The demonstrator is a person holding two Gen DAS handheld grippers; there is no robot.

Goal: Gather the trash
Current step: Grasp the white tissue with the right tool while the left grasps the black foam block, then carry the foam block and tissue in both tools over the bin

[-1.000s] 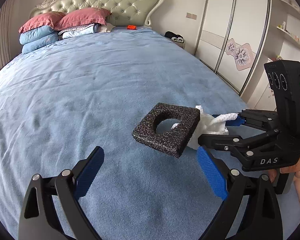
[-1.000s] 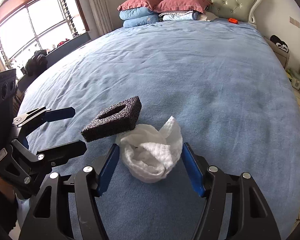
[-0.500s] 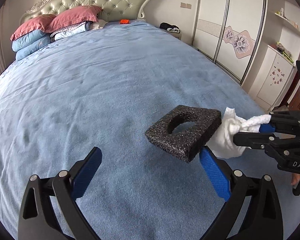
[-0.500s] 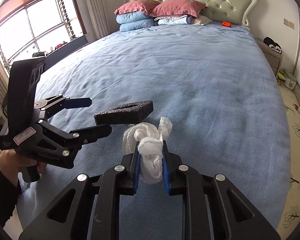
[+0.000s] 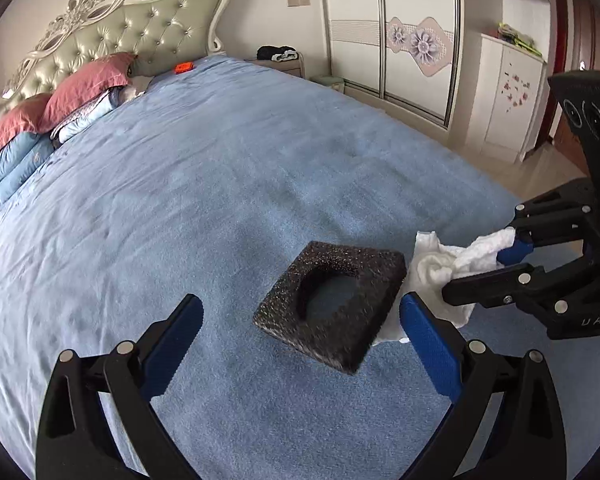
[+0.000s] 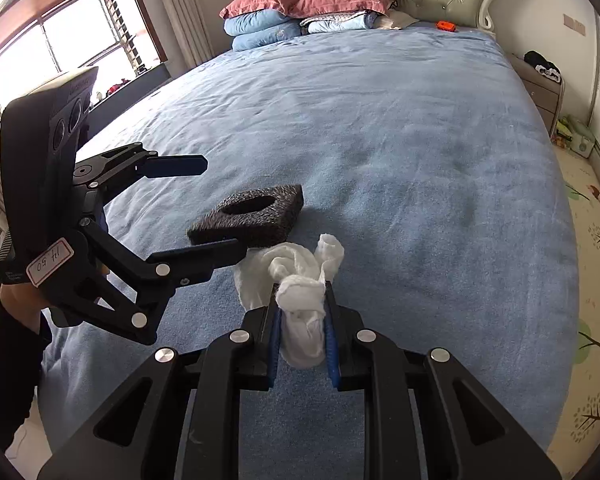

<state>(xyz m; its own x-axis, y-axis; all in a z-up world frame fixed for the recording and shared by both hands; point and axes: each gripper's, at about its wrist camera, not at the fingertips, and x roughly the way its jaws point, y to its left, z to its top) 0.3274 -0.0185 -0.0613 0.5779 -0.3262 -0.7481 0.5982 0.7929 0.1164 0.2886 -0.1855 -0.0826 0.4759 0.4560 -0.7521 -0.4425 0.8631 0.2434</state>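
The right gripper (image 6: 302, 322) is clamped on the tissue (image 6: 300, 280). The foam block (image 5: 332, 304) lies flat on the bed (image 5: 220, 184), directly ahead of the left gripper (image 5: 300, 328), whose jaws stand wide apart. The left is nearer; the block's right edge touches the tissue.

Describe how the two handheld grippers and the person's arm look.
Both the left gripper and the right gripper are black linkage frames with silver rivets and blue pads on the jaws. The left one carries a white handwritten label; the right shows white lettering. The hand wears a dark sleeve.
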